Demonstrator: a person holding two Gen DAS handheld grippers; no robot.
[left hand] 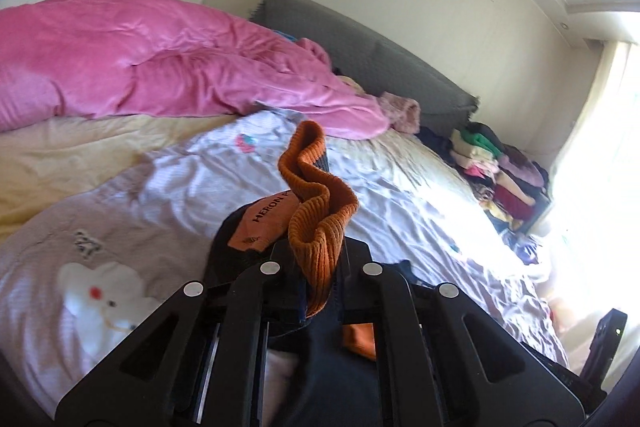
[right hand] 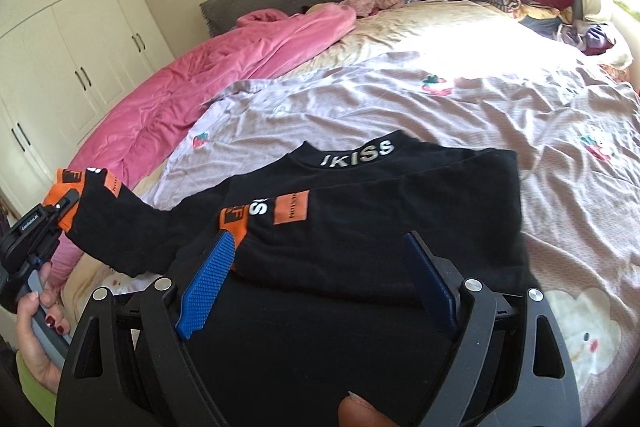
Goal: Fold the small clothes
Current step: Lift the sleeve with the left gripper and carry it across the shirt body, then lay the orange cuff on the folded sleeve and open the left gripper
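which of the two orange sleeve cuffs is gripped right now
The left sleeve's cuff, clamped in the left tongs. The other cuff lies folded across the black top, untouched.

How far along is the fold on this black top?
Done: one sleeve already lies folded across the black top. In hand: the left gripper holds the other sleeve's orange cuff, lifted. The right gripper hovers open. Left: lay that sleeve in, then fold the body.

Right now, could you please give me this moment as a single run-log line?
step: sleeve fold | left gripper: shut on orange cuff | right gripper: open over black sweater | surface: bedspread
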